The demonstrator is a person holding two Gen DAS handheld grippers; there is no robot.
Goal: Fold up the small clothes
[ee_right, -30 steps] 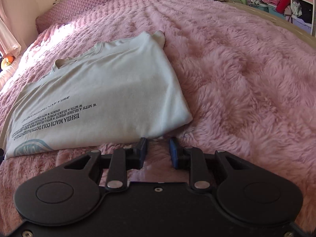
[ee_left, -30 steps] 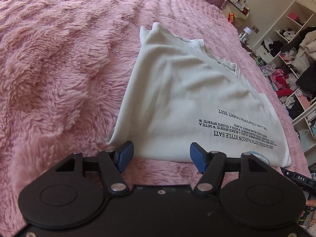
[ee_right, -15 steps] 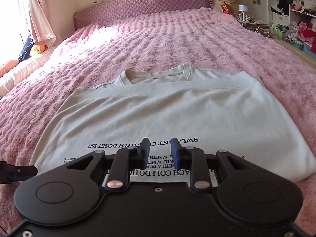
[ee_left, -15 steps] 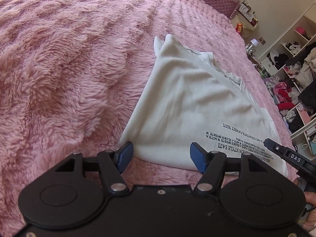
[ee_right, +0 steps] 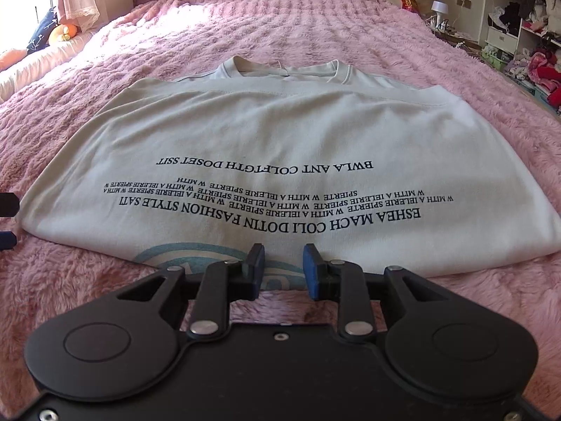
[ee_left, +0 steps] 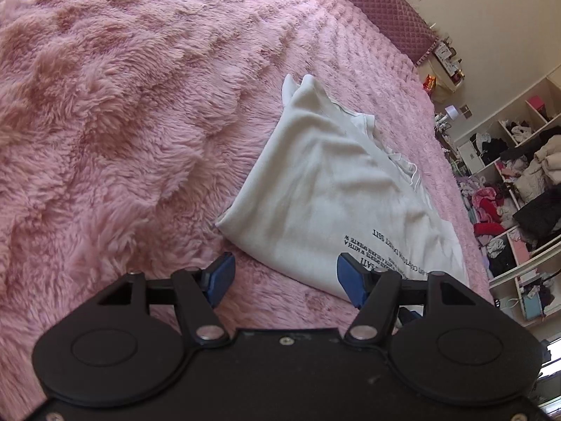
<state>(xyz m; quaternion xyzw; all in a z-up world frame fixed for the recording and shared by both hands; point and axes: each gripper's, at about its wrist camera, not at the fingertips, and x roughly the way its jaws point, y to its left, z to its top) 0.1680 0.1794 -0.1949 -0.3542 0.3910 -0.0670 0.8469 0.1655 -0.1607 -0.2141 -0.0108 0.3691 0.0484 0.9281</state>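
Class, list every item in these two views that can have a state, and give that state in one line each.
T-shirt: folded, flat on the blanket, print facing up, ungripped.
Left tool: open wide, empty, beside the shirt's corner.
Right tool: partly open, empty, at the shirt's near edge.
Blanket: spread over the bed.

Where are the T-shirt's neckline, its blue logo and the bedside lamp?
T-shirt neckline [ee_right: 285,70]: right wrist view, on the ribbed collar band at the far edge.
Blue logo [ee_right: 191,249]: right wrist view, on the printed arc near the front hem.
Bedside lamp [ee_right: 440,6]: right wrist view, on its white shade.
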